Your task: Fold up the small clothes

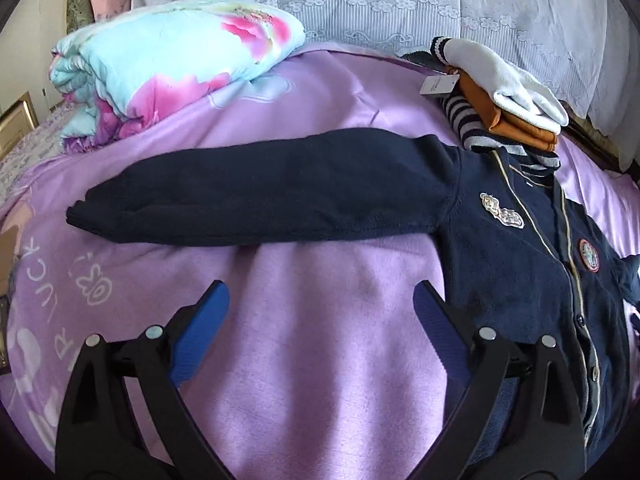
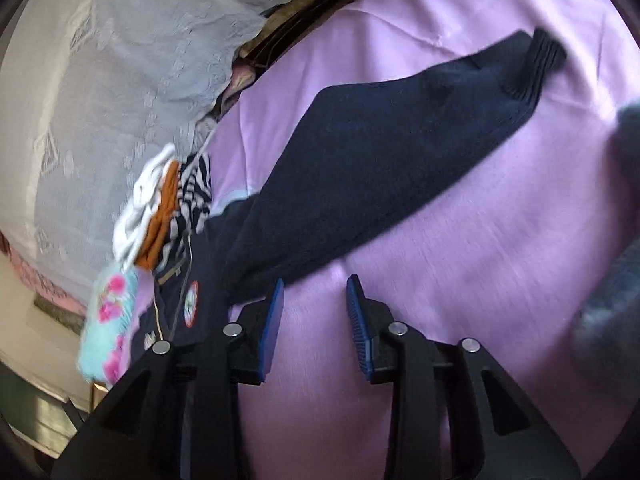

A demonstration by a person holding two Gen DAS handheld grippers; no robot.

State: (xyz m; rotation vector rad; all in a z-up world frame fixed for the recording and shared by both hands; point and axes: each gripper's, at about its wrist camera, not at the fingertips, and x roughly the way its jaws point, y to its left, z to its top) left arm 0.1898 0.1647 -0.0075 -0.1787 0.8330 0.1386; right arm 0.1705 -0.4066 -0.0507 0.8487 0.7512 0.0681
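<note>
Both grippers hover open and empty over a lilac bedsheet (image 1: 320,360).
Navy cardigan (image 1: 520,264) lies flat; folded quilt (image 1: 168,64) far left.

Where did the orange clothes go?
In the left wrist view, upper right: the orange clothes sit in the pile between white garment and striped top.

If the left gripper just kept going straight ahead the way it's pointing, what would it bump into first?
Probably the purple bedsheet, then the navy cardigan's outstretched sleeve lying across its path. The left gripper is open and empty. Depth is hard to judge through the fisheye.
</note>
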